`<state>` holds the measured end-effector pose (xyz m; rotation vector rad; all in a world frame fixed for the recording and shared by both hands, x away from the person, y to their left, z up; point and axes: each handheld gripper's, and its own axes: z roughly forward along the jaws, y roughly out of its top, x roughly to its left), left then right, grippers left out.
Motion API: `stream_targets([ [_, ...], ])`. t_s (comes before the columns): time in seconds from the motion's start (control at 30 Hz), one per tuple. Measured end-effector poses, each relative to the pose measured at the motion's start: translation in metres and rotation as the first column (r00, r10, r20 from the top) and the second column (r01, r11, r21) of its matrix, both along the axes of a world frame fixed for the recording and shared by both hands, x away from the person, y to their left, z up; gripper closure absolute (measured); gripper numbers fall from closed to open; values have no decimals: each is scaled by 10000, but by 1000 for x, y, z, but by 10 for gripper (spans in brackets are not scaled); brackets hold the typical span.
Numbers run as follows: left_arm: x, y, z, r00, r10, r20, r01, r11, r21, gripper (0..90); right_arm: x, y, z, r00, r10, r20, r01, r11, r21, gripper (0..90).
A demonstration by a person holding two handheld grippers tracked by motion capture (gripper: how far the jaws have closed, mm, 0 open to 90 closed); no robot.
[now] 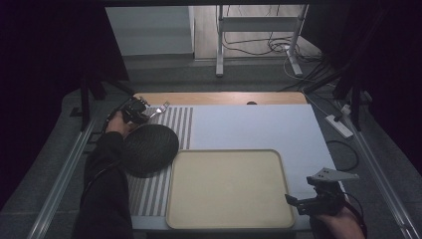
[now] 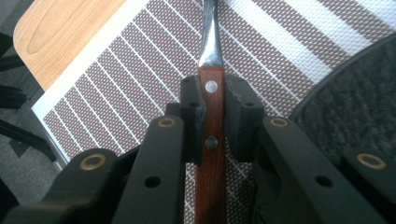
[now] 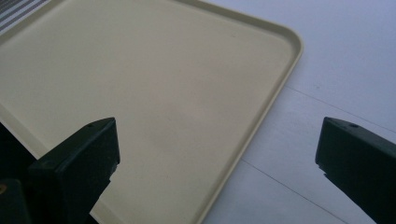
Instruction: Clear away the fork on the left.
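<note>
Fork clamped in my left tool, right tool wide apart.

My left tool (image 2: 214, 116) grips the fork (image 2: 210, 93) by its wooden handle over the striped mat (image 1: 176, 124), just beyond the dark round plate (image 1: 149, 149). My right tool (image 3: 217, 154) hangs with jaws spread above the cream tray's (image 1: 229, 219) near right corner on the counter (image 1: 259, 124).

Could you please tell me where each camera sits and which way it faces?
High view: above the person's side, looking forward and down on the beige rectangular tray; forearms, both claws.
Left gripper view: on the left claw, along jaws clamping a wooden-handled metal fork.
Right gripper view: on the open right claw, over the tray's corner.
Shared: high and right views show the tray.
</note>
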<state>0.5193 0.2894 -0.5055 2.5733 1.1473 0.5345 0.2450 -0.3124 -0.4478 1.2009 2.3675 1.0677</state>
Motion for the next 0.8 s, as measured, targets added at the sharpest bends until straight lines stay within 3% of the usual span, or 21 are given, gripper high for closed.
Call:
stream_targets([
  [0.27,-13,3,20,9992,-113,393,125,9995,-299,776,0,0,0,10000,-13,6,13,10000,-22,3],
  [0.33,-19,5,25,9991,-95,401,121,9978,-645,776,0,0,0,10000,-11,14,11,10000,-32,3],
  [0.53,-39,2,29,9993,-41,375,84,9934,-1144,776,0,1,0,10000,27,35,-27,10000,-72,3],
  [0.8,-63,1,32,9992,296,276,-229,9759,-2172,776,-1,2,0,10000,52,81,-51,9999,-126,3],
])
